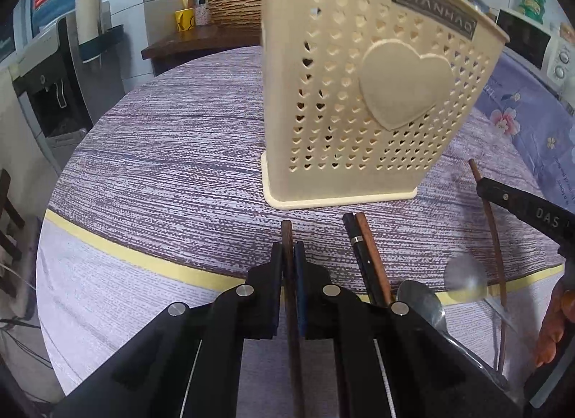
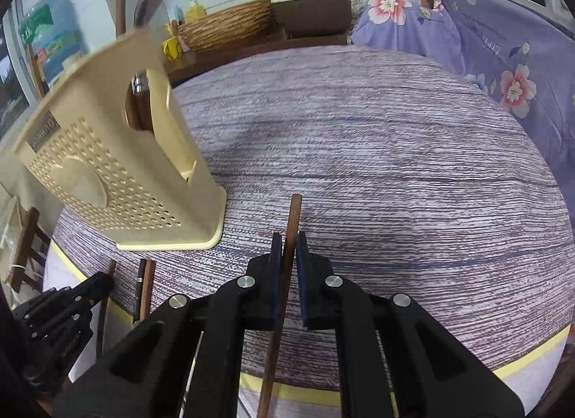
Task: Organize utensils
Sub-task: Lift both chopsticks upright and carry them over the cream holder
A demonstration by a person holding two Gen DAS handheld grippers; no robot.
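Both jaws pinch slim wooden chopsticks [image 1: 287, 238] [image 2: 293, 216] (perforated cream holder [image 1: 359, 94] behind).

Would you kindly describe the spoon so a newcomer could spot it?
Start at the cream holder on the purple tablecloth. Nearer the camera lie two chopsticks; the spoon sits just right of them, the only shiny metal piece among sticks.

Cream heart-perforated utensil holder [image 1: 359, 101], brown chopstick [image 2: 291, 224]

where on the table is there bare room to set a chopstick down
Bare cloth lies right of the utensil holder, out to the floral fabric, and left of it. Crowded: the near edge, with loose chopsticks and spoon.
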